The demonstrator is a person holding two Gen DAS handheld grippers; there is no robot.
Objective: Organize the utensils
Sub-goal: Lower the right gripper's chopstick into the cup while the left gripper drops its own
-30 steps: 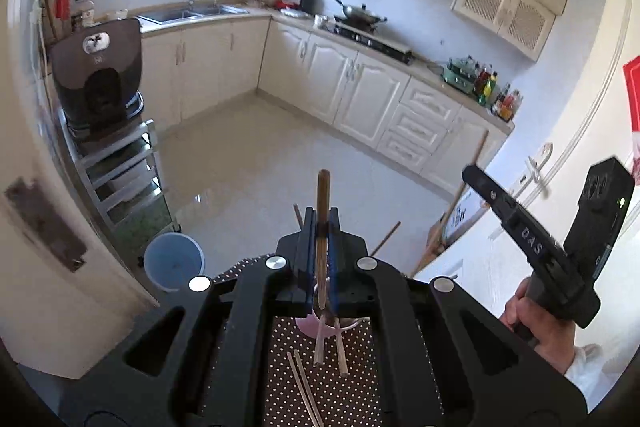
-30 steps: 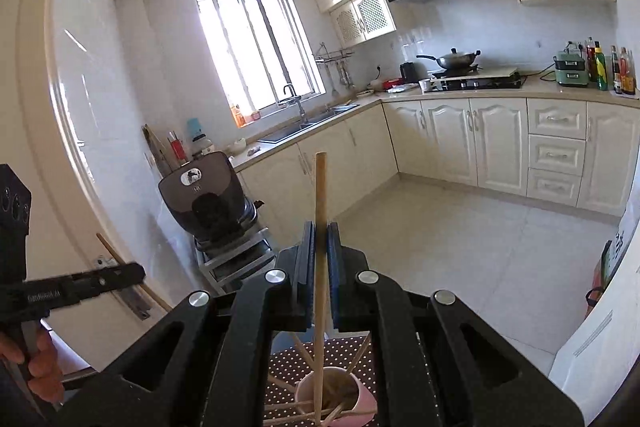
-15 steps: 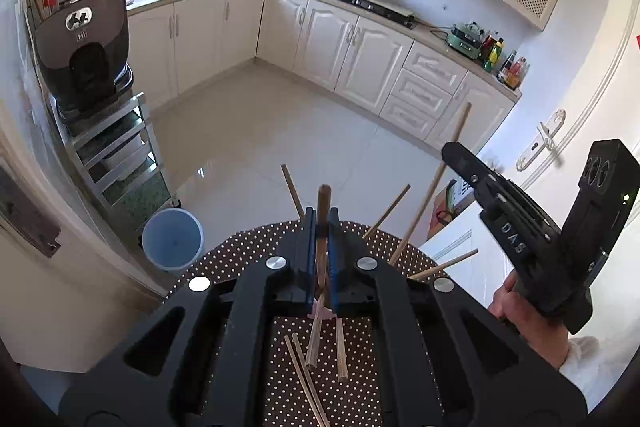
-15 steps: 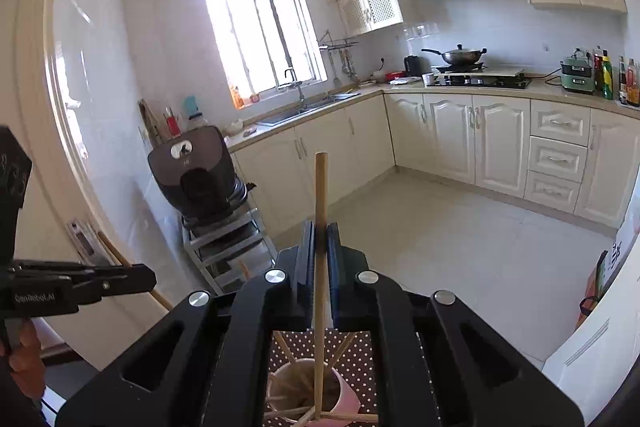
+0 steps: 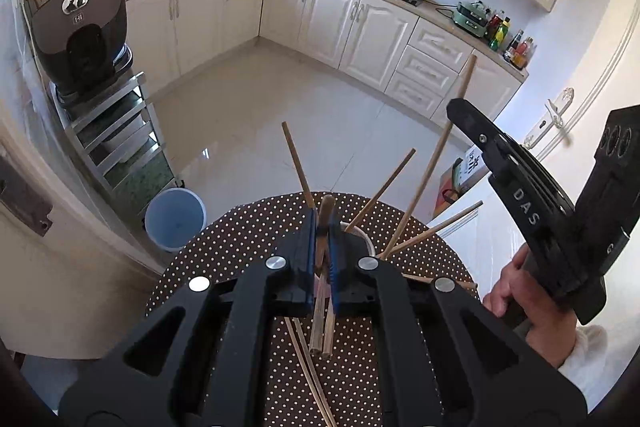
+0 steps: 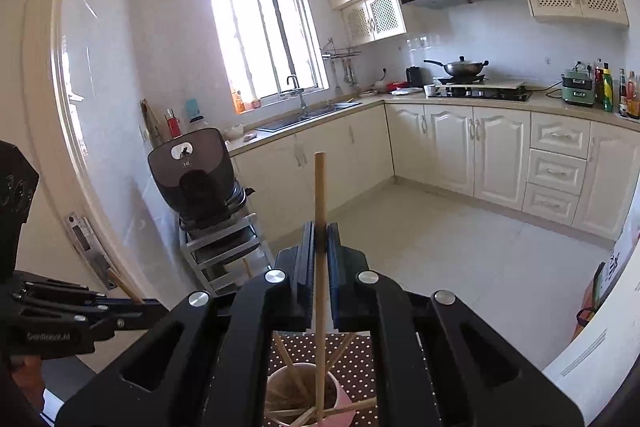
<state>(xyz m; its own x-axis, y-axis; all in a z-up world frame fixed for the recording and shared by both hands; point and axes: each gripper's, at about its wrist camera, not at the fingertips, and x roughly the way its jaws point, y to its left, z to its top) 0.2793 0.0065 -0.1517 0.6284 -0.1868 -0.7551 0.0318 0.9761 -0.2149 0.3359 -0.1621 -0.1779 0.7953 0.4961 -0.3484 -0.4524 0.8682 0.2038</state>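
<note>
My left gripper is shut on a wooden chopstick and holds it over a pink cup on the dotted table. Several chopsticks lean out of the cup. My right gripper is shut on a pale chopstick whose lower end reaches into the pink cup. It also shows at the right of the left wrist view, above the cup.
Loose chopsticks lie on the brown dotted tablecloth under my left gripper. A blue bucket stands on the floor past the table. A metal rack with a dark appliance stands at the left. White cabinets line the far walls.
Both grippers have come down toward the cup with their chopsticks. The left view has tilted down, so the table and the cup's chopsticks now show more fully.
</note>
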